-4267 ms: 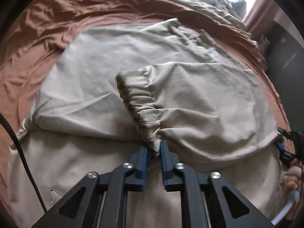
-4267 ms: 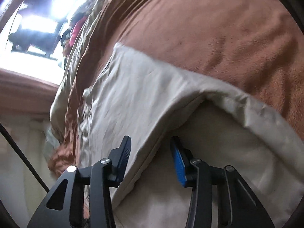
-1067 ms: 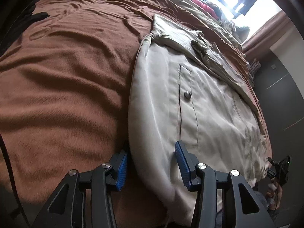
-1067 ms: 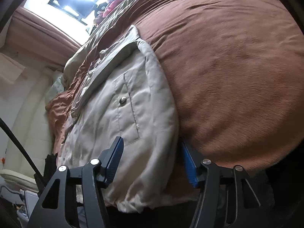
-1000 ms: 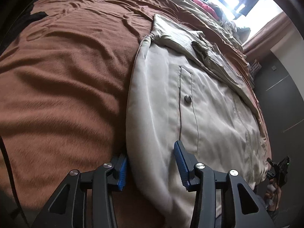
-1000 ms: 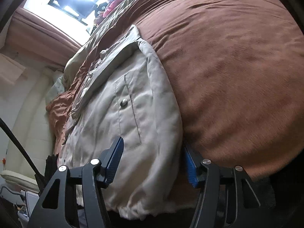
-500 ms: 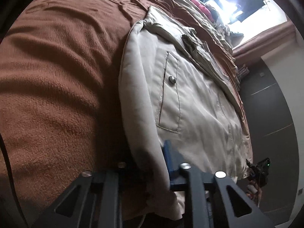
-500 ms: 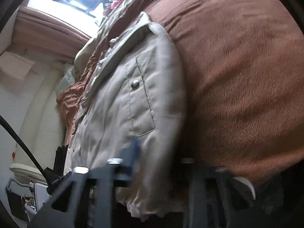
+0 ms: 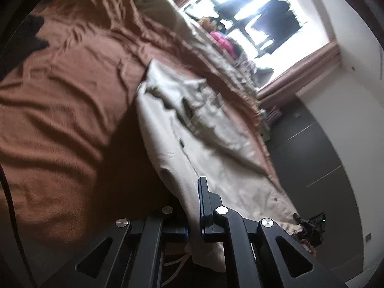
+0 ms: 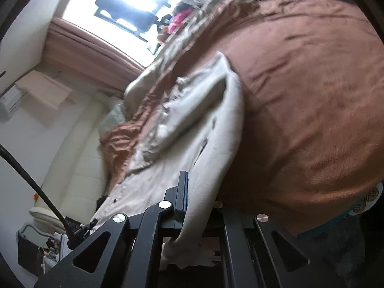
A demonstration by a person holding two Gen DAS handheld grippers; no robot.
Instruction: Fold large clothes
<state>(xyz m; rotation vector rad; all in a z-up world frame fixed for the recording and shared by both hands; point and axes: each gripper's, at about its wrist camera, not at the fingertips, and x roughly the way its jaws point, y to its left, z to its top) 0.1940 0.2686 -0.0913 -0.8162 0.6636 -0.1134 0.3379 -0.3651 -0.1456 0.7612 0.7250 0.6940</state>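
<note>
Beige button-pocket cloth jacket (image 9: pixel 216 158) on brown fleece bed (image 9: pixel 60 110): partly folded; left tool (image 9: pixel 193 218) and right tool (image 10: pixel 192 206) clamp its lower hem; final fold pending.

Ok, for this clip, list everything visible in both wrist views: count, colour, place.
jacket: one, beige, on the bed, its near hem lifted at both corners
blanket: one, rust brown, covers the bed
bedding: one heap, pale, along the bed's far edge
pink cloth: one, pink, in the pile by the window
window: one, bright, behind the bed
curtain: one, dusty pink, beside the window
cabinet: one, dark grey, beside the bed
left gripper: black with blue pads, shut on the jacket's hem
right gripper: black with blue pads, shut on the other hem corner
</note>
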